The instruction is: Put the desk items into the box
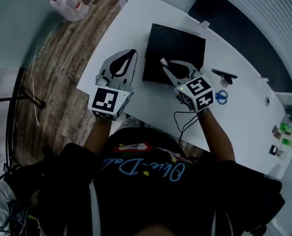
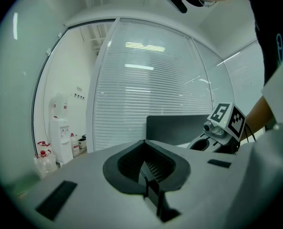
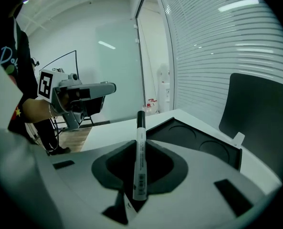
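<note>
Place: an office room
Walls: glass partitions with slatted blinds [image 2: 141, 89]
Furniture: white bench [image 1: 244, 119] on wood-look floor [image 1: 62, 58]
Corner: water dispenser [image 2: 62, 137], spare water bottles [image 1: 69, 1]
Stationery: scissors [image 1: 221, 97]

Left gripper [image 1: 132, 53]: jaws closed together, nothing between them; points forward, about level.
Right gripper [image 1: 162, 62]: jaws clamped on a marker [image 3: 140, 147] that stands up between them; nose tilted downward.
Right forearm [image 1: 216, 132]: bare, stretched forward.
Spacing: grippers side by side, apart.
</note>
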Available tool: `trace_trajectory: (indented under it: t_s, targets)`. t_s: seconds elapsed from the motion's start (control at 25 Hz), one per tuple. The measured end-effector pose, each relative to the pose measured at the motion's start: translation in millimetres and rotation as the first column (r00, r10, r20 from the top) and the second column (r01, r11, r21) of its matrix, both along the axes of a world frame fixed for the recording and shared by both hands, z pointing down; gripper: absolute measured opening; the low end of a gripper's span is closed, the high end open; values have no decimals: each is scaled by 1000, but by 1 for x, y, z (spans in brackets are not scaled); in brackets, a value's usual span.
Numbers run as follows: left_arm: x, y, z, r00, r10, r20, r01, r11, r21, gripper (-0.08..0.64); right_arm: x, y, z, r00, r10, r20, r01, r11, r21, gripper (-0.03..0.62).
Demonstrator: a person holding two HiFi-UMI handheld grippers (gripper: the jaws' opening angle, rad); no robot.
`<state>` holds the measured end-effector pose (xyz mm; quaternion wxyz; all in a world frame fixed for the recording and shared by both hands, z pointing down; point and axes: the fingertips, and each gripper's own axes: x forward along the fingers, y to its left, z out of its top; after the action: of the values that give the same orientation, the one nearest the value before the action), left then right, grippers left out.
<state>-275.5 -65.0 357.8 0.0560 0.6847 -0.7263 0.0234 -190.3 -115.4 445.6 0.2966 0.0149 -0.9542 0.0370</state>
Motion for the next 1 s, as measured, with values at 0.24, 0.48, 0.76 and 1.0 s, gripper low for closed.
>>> trace_trajectory:
  t_s: [0.24, 0.48, 0.76, 1.0]
  targets:
    - [-5, -1, 5, 1000, -2, 14, 3, 1000, -12, 6, -4, 1, 14, 997, -45, -60, 45, 999, 11, 72]
    - [-12, 0, 9, 1000, -16, 11, 16, 1000, -24, 6, -4, 1, 32, 988, -85, -126, 88, 996, 18, 72]
    - [-16, 1, 10, 1000, -25, 12, 25, 999, -27, 6, -2, 0, 47, 976, -113, -186, 119, 993, 21, 72]
    - [-17, 1, 11, 1000, -26, 10, 26, 999, -28, 6, 0, -2, 60, 966, -127, -225, 134, 991, 16, 72]
